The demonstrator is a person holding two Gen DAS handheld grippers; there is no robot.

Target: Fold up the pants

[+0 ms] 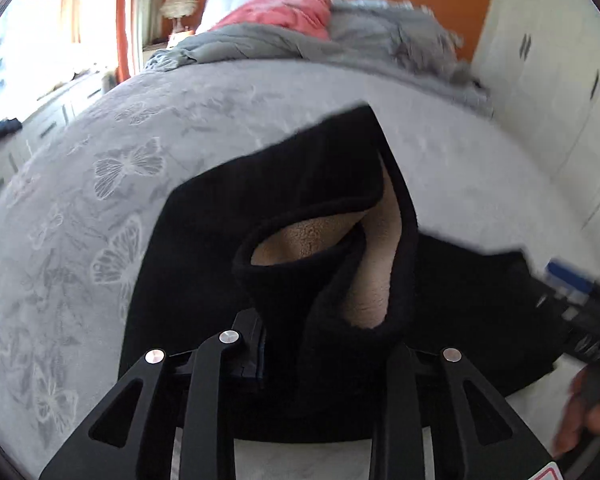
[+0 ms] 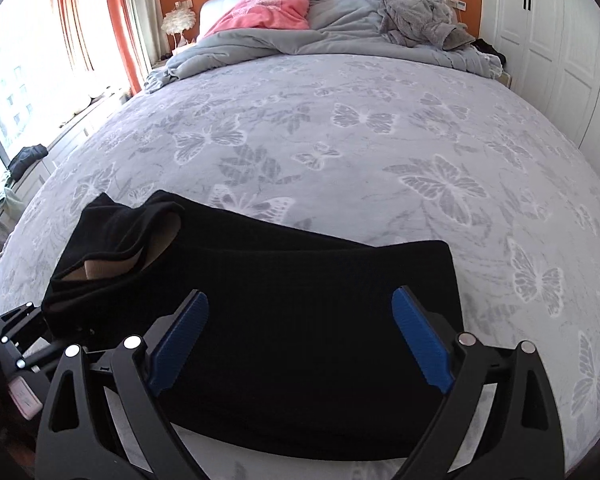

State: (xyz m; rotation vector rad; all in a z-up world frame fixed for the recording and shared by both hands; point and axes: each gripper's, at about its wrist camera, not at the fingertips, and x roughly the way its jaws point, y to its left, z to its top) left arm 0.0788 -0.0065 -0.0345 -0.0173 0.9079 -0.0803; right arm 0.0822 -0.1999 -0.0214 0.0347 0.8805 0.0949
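Black pants (image 2: pixel 300 280) with a tan fleece lining lie folded across the near part of the grey butterfly bedspread (image 2: pixel 360 140). In the left wrist view the pants (image 1: pixel 204 240) bunch up, and their lined end rises between my fingers. My left gripper (image 1: pixel 324 344) is shut on the pants' lined end, and the cloth hides the fingertips. It also shows at the left edge of the right wrist view (image 2: pixel 24 336). My right gripper (image 2: pixel 300 340) is open and empty, with its blue pads (image 2: pixel 184 336) spread above the folded pants. It also appears at the right of the left wrist view (image 1: pixel 580 300).
A crumpled grey duvet (image 2: pixel 300 36), a pink pillow (image 2: pixel 268 8) and a grey garment (image 2: pixel 420 20) lie at the head of the bed. White wardrobes (image 2: pixel 560 40) stand on the right. A window with orange curtains (image 2: pixel 112 20) and a low ledge (image 2: pixel 60 140) run along the left.
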